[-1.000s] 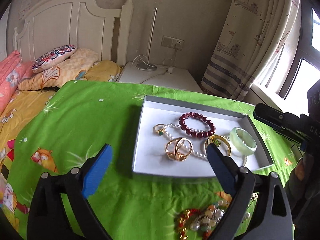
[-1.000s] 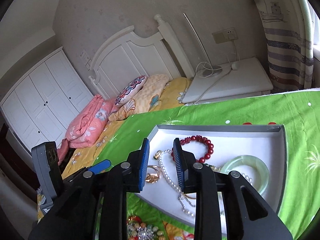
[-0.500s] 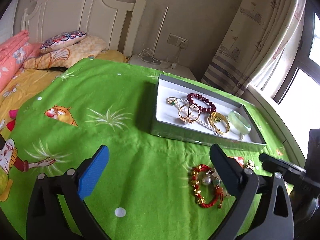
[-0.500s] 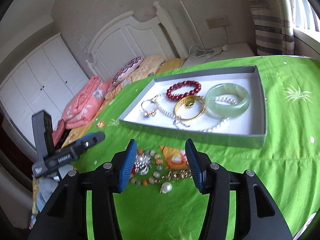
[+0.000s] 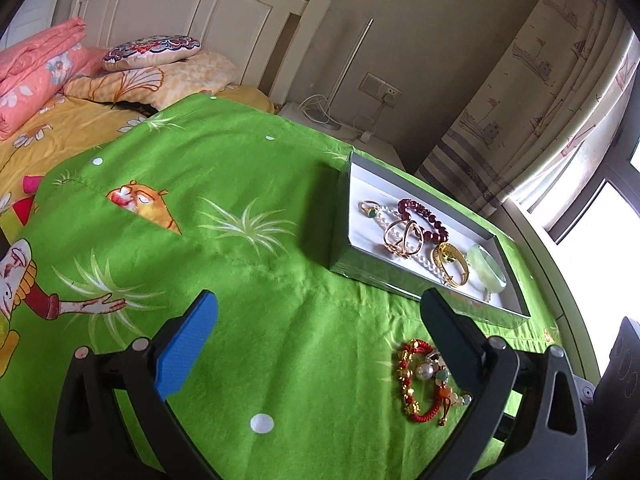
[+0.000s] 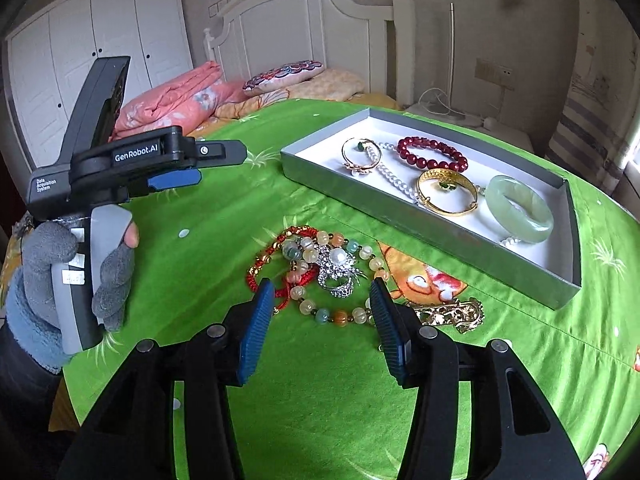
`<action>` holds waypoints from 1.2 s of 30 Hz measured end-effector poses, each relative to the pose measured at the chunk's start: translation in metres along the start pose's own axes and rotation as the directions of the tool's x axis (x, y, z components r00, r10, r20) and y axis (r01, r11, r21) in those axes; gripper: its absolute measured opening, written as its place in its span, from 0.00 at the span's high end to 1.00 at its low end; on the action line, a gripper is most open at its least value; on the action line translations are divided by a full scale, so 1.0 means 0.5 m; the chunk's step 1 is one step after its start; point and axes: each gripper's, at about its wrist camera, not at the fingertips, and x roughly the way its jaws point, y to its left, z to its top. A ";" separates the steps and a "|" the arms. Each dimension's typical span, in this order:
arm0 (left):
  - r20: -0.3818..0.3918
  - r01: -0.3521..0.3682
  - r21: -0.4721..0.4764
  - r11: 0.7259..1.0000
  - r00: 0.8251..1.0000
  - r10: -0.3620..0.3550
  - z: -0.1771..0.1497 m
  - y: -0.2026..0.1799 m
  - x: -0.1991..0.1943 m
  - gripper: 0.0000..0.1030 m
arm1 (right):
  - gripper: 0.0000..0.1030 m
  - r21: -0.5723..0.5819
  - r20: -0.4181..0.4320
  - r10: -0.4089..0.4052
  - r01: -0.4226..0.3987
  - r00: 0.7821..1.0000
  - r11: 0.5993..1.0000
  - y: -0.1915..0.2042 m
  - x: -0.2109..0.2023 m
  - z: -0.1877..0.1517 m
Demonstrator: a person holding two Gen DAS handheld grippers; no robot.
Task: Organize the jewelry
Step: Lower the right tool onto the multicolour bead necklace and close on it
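A grey box (image 6: 400, 200) (image 5: 340, 236) with a white lining holds a red bead bracelet (image 6: 432, 154), gold rings (image 6: 360, 156), a pearl strand (image 6: 394, 178), a gold bangle (image 6: 448, 190) and a jade bangle (image 6: 520, 208). A loose pile of jewelry (image 6: 320, 268) (image 5: 424, 380) lies on the green cloth in front of the box: a red cord bracelet, a colored bead bracelet, a rhinestone brooch with a pearl. A gold piece (image 6: 448, 314) lies to its right. My right gripper (image 6: 320, 300) is open, its jaws either side of the pile's near edge. My left gripper (image 5: 316, 332) is open and empty.
The green cartoon cloth (image 5: 224, 216) covers the table. A bed with pink and yellow pillows (image 5: 48, 72) and a white headboard stands behind. A nightstand (image 6: 472, 124) and curtain (image 5: 540, 100) are at the back right. The gloved hand holding the left gripper (image 6: 92, 208) is at the left.
Both grippers have pulled back from the box. The right gripper has opened wider and come down over the loose pile. The left gripper has swung left, away from the box.
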 end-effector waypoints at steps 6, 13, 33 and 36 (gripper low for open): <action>0.007 -0.006 0.034 0.999 1.000 0.006 -0.002 -0.014 -0.003 0.03 | 0.53 0.013 -0.023 0.010 -0.010 1.000 1.000 0.001 0.019 0.012; 0.015 -0.008 0.041 0.999 1.000 0.007 -0.003 -0.019 -0.006 0.03 | 0.53 -0.047 -0.030 -0.009 0.007 1.000 0.999 0.035 0.032 0.020; 0.048 -0.014 -0.001 1.000 0.999 0.014 0.003 0.003 -0.025 0.03 | 0.82 -0.210 -0.034 -0.169 0.158 0.985 0.965 0.075 0.085 0.048; 0.044 -0.013 -0.005 1.000 0.999 0.013 0.003 0.003 -0.023 0.03 | 0.82 -0.178 0.028 -0.141 0.144 0.990 0.973 0.066 0.059 0.051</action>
